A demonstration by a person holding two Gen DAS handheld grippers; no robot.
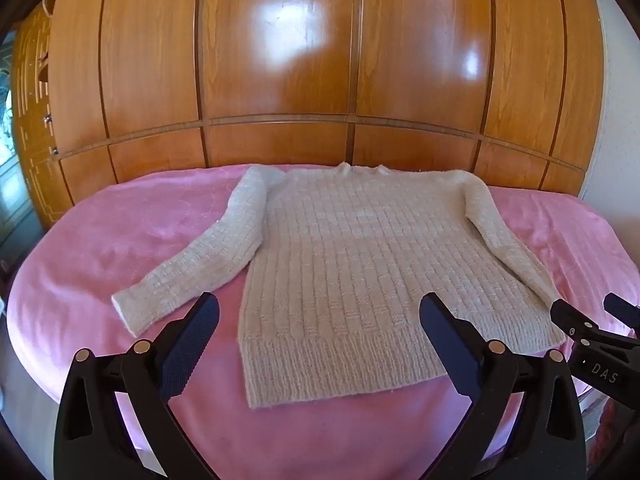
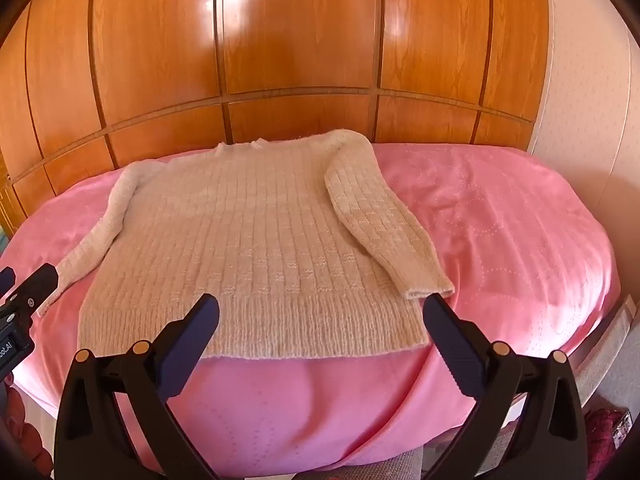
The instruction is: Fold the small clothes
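Observation:
A cream ribbed knit sweater [image 1: 344, 264] lies flat on a pink bedspread [image 1: 120, 232], neck at the far side, hem toward me, both sleeves spread out. It also shows in the right wrist view [image 2: 248, 240]. My left gripper [image 1: 320, 312] is open and empty, hovering above the hem near the front edge. My right gripper [image 2: 320, 312] is open and empty above the hem's right part, near the right sleeve cuff [image 2: 428, 288]. The right gripper also shows at the right edge of the left wrist view [image 1: 588, 316].
A glossy wooden wardrobe [image 1: 280, 60] stands directly behind the bed. A pale wall [image 2: 580, 100] is to the right. The bed's front edge [image 2: 320, 420] drops off below the grippers. The left gripper's body shows at the left edge of the right wrist view [image 2: 24, 296].

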